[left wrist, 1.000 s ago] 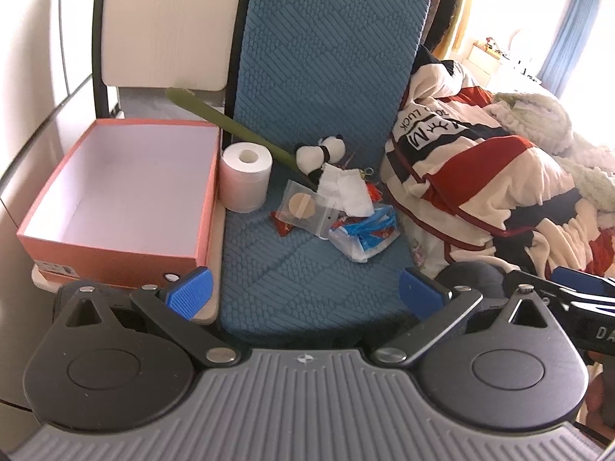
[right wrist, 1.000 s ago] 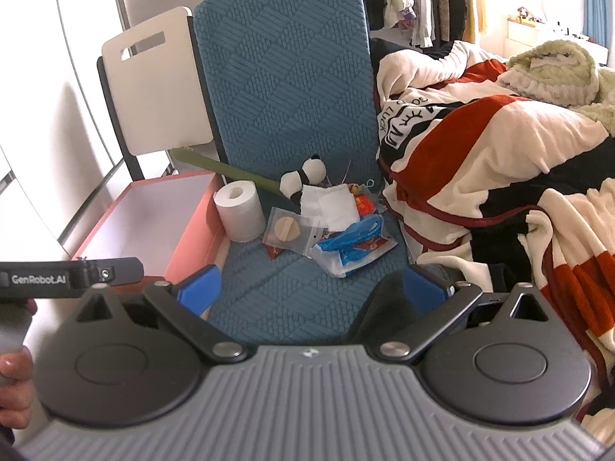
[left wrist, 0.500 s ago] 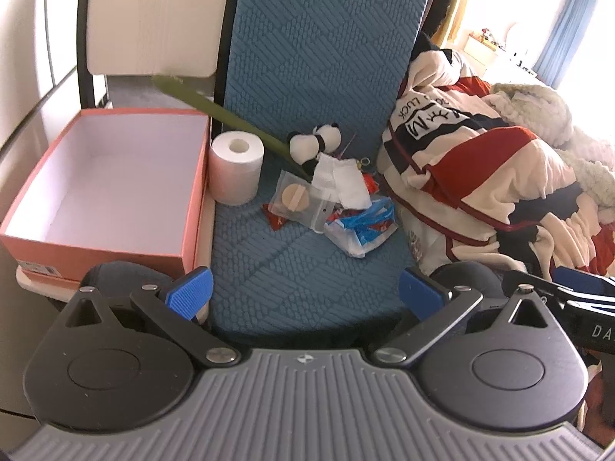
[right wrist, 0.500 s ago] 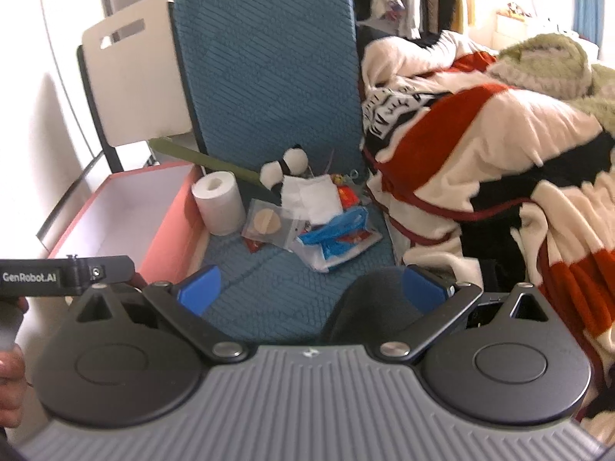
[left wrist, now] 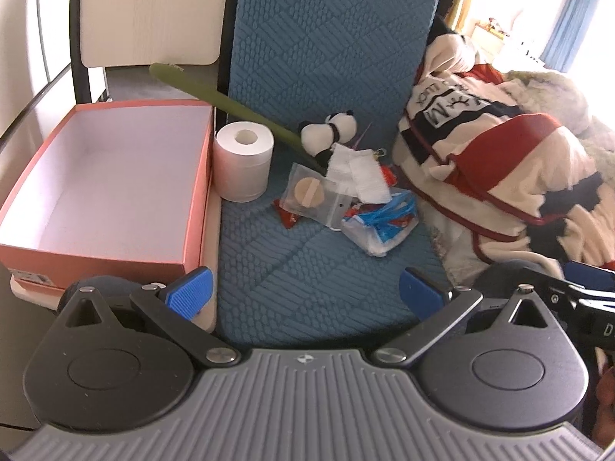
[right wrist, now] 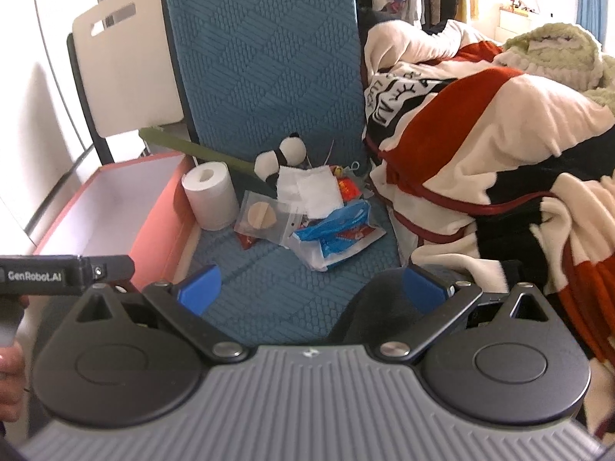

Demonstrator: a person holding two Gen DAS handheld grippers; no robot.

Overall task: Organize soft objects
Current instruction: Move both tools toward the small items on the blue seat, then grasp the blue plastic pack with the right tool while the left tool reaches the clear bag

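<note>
On the blue chair seat (left wrist: 307, 269) lies a small heap: a panda plush (left wrist: 330, 134) (right wrist: 280, 155), white gauze (left wrist: 355, 171) (right wrist: 311, 188), a clear bag with a tan round pad (left wrist: 311, 194) (right wrist: 263, 215), and a blue-and-white packet (left wrist: 384, 223) (right wrist: 338, 232). A toilet paper roll (left wrist: 242, 165) (right wrist: 209, 194) stands left of them. My left gripper (left wrist: 305, 294) is open above the seat's front edge, holding nothing. My right gripper (right wrist: 309, 294) is open too, well short of the heap.
An open pink box (left wrist: 103, 184) (right wrist: 115, 207) with a white inside sits on the chair to the left. A green strap (left wrist: 226, 105) runs from behind it toward the panda. A striped red, cream and black blanket (left wrist: 499, 161) (right wrist: 499, 134) is piled on the right.
Both grippers have drawn closer to the chair seat, and the heap looks larger in both views. Both stay open and empty.
</note>
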